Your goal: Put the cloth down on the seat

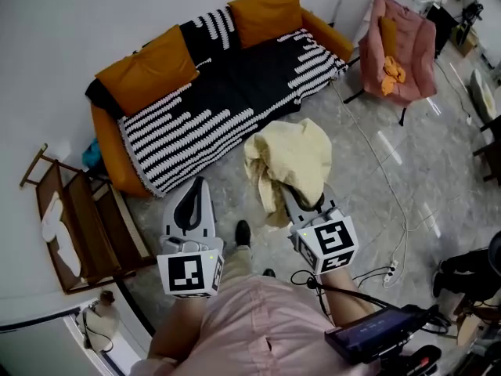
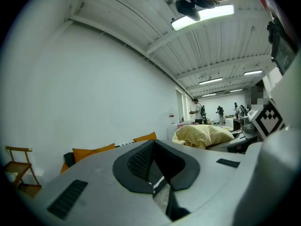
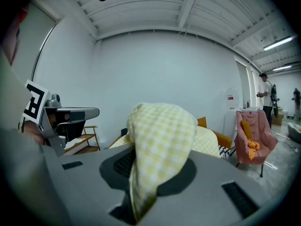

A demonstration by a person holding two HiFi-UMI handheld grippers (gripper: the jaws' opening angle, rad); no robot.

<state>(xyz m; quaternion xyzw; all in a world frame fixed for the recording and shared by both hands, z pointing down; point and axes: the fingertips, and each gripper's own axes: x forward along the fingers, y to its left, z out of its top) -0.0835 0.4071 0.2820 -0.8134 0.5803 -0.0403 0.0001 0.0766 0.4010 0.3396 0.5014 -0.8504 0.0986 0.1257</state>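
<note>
The person holds both grippers out in front of the torso, marker cubes nearest the body and jaws pointing forward toward the sofa [image 1: 106, 143].

The left gripper [image 1: 197, 188] sits at the left of the head view. Its jaws are pressed together with nothing between them, as the left gripper view confirms [image 2: 153, 149].

The right gripper [image 1: 301, 202] is level with it and just beside it. Its jaws are clamped on the yellow checked cloth [image 1: 291, 157]. In the right gripper view, the cloth [image 3: 160, 131] bunches up above the jaws and drapes down between them.

The cloth hangs over the grey floor [image 1: 368, 202], in front of the sofa and clear of the seat. A black-and-white striped blanket [image 1: 203, 124] covers the seat, with two orange cushions [image 1: 149, 69] against the backrest.
</note>
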